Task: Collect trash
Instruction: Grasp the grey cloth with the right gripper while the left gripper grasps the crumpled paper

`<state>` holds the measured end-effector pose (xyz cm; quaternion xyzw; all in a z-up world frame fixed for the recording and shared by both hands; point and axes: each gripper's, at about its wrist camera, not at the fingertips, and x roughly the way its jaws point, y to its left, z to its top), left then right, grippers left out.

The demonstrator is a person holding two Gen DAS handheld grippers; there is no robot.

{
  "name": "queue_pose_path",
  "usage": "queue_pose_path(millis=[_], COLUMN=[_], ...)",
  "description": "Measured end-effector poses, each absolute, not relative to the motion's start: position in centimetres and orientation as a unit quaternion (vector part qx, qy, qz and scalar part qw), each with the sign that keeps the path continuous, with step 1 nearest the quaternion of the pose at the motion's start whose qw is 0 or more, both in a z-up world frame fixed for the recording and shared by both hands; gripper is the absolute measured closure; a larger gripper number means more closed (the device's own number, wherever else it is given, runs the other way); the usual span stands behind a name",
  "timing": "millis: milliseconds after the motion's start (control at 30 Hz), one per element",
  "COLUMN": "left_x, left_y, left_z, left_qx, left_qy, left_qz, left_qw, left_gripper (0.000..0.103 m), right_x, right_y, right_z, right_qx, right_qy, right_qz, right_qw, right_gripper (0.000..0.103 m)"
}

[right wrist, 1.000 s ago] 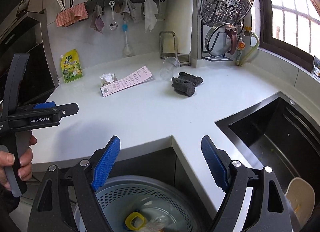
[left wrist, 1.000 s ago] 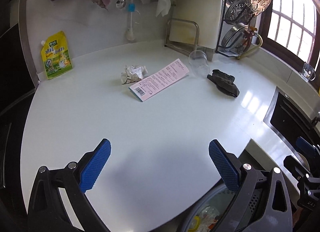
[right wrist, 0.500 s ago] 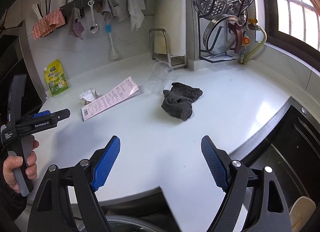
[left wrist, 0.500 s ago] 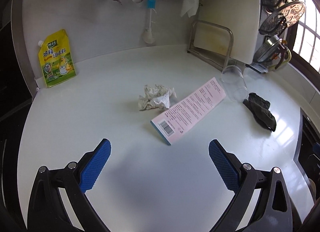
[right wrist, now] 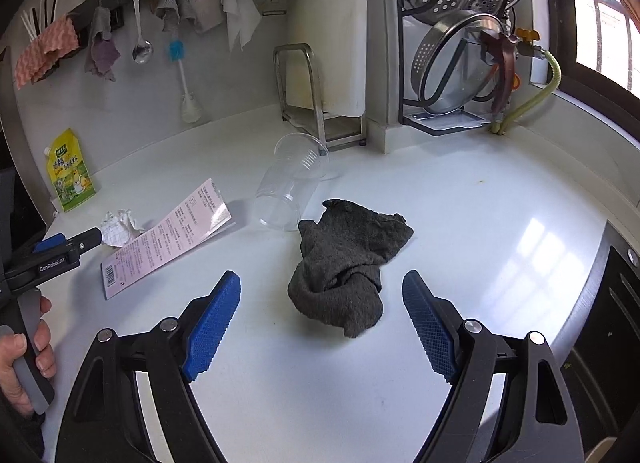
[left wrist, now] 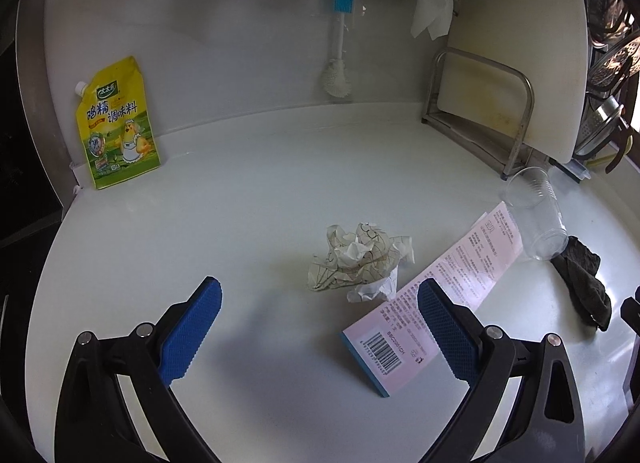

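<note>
Trash is spread over the middle of the bench, and both tongs are held wide with nothing in them.
From the left wrist, the crumpled paper [left wrist: 360, 261] is seen just ahead of the left gripper [left wrist: 320, 329], between its pads, touching the pink carton [left wrist: 434, 297], as if lined up for a grasp. From the right wrist, the dark cloth [right wrist: 346, 263] lies just before the right gripper [right wrist: 322, 321], beside the tipped plastic cup [right wrist: 292, 183].

A crumpled paper wad [left wrist: 360, 261], flat pink box [left wrist: 434, 293], tipped clear cup [right wrist: 291, 183] and dark rag [right wrist: 348, 267] lie on the counter.
</note>
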<state>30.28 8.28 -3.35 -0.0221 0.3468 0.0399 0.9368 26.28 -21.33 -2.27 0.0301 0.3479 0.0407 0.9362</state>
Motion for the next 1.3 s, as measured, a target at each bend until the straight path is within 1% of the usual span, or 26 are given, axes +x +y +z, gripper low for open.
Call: queue_pose_path(millis=[400,567,767,1000,1033,1167,1267,1300], left_x=[31.6,31.8,32.4,33.7,33.8,34.3,34.8,34.9], left_y=[8.1,7.7,7.5,7.7,7.7,7.6,7.2,7.0], left_z=[-4.1,-4.3,-4.3,-4.8,-4.9,-5.0,-5.1,-5.1], left_qx=[-0.018,-0.004,-0.005,-0.010,-0.011,-0.010,-0.004,0.000], left_qy=[0.356,0.356,0.360,0.379,0.380,0.385,0.387,0.388], left_qz=[0.041,0.046,0.050,0.053,0.054,0.052,0.049,0.049], left_qw=[0.933,0.933,0.932,0.924,0.924,0.922,0.921,0.920], left_gripper=[0.006,0.006,0.006,0.006,0.006,0.006,0.006,0.006], right_x=[31.4,31.9,32.2,32.5,32.5,32.4,32.4,32.4], right_y=[-20.5,-20.7,-21.4,-21.3,-21.2,-20.9,-20.6,-20.6], right_z=[-4.3,-5.4,-5.9,-6.1,-6.0,-6.1,-6.1,-6.1], right_qx=[-0.004,-0.004,0.021,0.020,0.020,0.015,0.009,0.009], right_qy=[0.396,0.418,0.427,0.432,0.432,0.434,0.433,0.432], right_qz=[0.013,0.013,0.020,0.028,0.029,0.032,0.034,0.036], right_qw=[0.918,0.908,0.904,0.901,0.901,0.900,0.901,0.901], right_gripper=[0.024,0.024,0.024,0.025,0.031,0.038,0.049,0.054])
